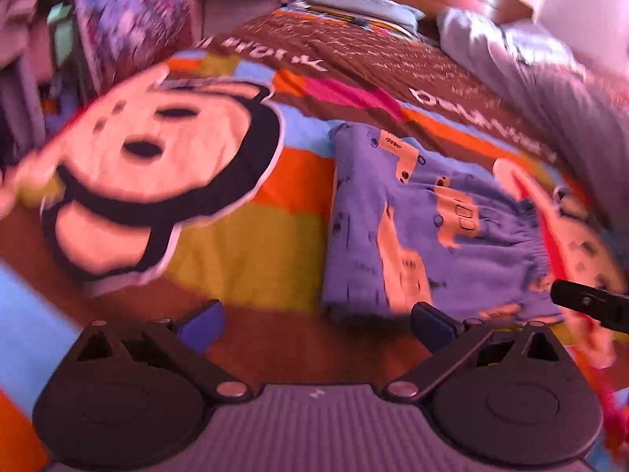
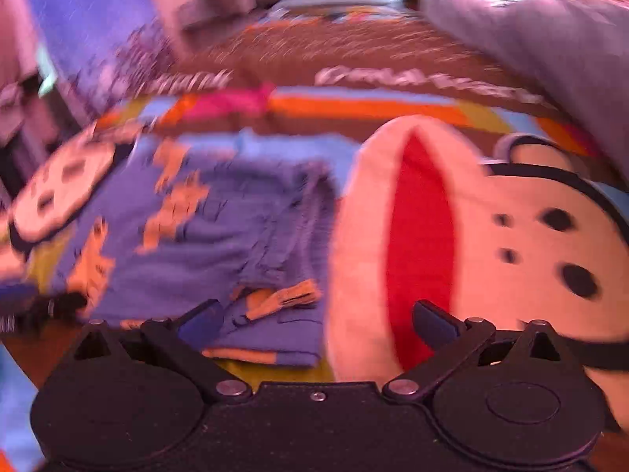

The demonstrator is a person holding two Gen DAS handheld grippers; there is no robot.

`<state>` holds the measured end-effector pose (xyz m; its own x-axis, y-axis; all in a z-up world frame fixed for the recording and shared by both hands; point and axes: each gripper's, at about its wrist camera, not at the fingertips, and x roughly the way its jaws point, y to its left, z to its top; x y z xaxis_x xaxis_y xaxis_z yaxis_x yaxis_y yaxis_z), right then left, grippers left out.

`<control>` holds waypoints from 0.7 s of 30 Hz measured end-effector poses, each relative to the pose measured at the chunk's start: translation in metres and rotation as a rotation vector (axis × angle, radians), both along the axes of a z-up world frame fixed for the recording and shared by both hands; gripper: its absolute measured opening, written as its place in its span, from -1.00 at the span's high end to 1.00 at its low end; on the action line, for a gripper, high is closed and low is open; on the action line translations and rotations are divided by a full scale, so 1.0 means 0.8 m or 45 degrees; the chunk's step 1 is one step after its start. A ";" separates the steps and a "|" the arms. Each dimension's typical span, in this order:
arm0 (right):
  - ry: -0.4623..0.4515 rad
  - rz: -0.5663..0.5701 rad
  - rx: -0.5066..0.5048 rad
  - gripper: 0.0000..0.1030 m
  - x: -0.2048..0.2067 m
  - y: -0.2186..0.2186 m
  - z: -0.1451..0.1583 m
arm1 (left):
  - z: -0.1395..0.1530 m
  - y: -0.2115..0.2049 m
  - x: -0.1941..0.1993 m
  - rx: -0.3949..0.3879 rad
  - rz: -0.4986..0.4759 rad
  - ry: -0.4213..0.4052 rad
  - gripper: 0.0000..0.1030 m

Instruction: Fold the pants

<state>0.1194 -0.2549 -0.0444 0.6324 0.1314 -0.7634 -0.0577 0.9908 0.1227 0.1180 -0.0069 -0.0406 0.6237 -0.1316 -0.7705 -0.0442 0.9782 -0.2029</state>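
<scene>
Both my grippers, left and right, were spread wide and held nothing, hovering over the bedspread. Pants sat right of centre in the left view, centre-left in the right view, apparently folded into a compact block. Best move, I judged: square the edges gently, don't snag the waistband.

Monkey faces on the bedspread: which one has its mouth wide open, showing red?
The monkey face right of the pants, nearest the right hand-held gripper. The other face, left of the pants, shows only dark outlines, no red.
</scene>
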 end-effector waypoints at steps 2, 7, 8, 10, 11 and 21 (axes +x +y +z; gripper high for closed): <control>-0.044 -0.033 0.075 -0.99 -0.026 -0.010 0.015 | -0.005 0.009 -0.023 -0.019 0.029 -0.051 -0.99; 0.111 -0.012 0.025 -0.99 -0.039 0.002 -0.018 | -0.003 0.008 -0.036 0.023 0.100 -0.092 -0.99; 0.109 0.004 -0.036 -0.99 -0.039 0.012 -0.015 | -0.003 0.008 -0.033 0.028 0.098 -0.084 -0.99; 0.109 0.017 -0.094 -0.99 -0.043 0.018 -0.016 | -0.005 0.002 -0.030 0.049 0.083 -0.055 -0.99; 0.105 0.015 -0.098 -0.99 -0.043 0.018 -0.015 | -0.005 0.000 -0.027 0.062 0.075 -0.046 -0.99; 0.107 -0.005 -0.052 -0.99 -0.041 0.012 -0.018 | -0.006 0.004 -0.038 0.047 0.073 -0.056 -0.99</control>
<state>0.0863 -0.2456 -0.0588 0.5665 0.0968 -0.8184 -0.0448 0.9952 0.0867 0.0875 -0.0036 -0.0453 0.6626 -0.0669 -0.7460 -0.0920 0.9812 -0.1696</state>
